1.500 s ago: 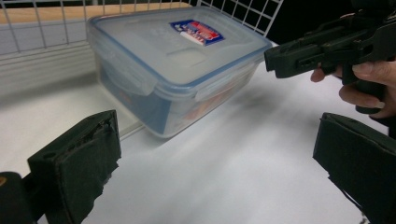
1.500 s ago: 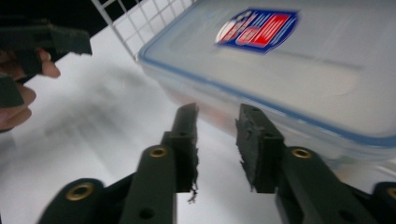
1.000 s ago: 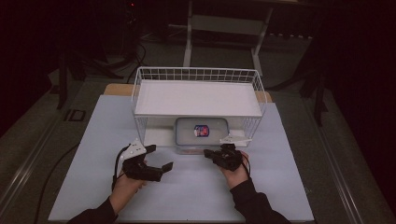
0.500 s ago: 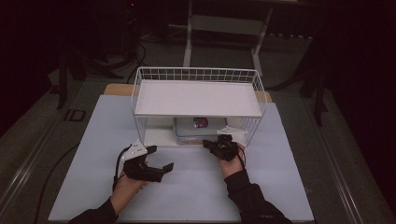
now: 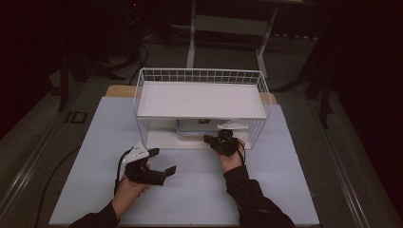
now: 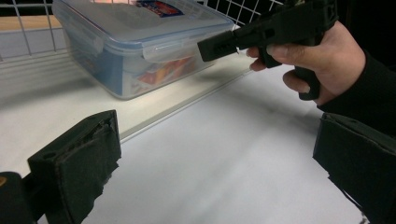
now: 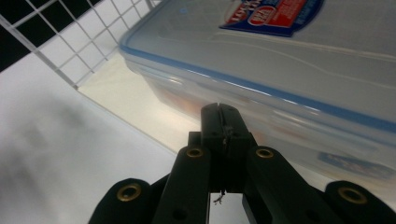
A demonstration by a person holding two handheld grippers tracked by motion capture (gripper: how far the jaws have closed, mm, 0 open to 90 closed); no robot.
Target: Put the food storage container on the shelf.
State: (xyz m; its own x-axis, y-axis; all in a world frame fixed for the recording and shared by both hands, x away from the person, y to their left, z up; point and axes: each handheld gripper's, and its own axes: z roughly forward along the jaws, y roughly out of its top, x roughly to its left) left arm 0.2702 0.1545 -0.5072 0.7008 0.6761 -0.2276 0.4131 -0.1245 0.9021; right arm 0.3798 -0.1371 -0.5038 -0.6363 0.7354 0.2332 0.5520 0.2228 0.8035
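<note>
A clear lidded plastic container (image 5: 194, 127) with a blue seal and a red-and-blue label sits on the lower shelf of a white wire rack (image 5: 199, 100). My right gripper (image 5: 209, 138) is shut, and its tips touch the container's near side. In the right gripper view the shut jaws (image 7: 218, 112) point at the container (image 7: 289, 60) wall, just below the lid. My left gripper (image 5: 164, 160) rests open on the table, left of the rack's front. The left gripper view has its wide-open jaws (image 6: 217, 161) empty, with the container (image 6: 140, 42) and right gripper (image 6: 217, 45) ahead.
The rack stands mid-table on a white tabletop (image 5: 199, 194); its upper shelf is bare, with a wire rim around it. The rack's wire side panels (image 5: 254, 130) flank the lower shelf. Dark floor, cables and table legs lie beyond.
My right gripper has moved forward towards the rack, and the container has slid back under the upper shelf. The left gripper has stayed put.
</note>
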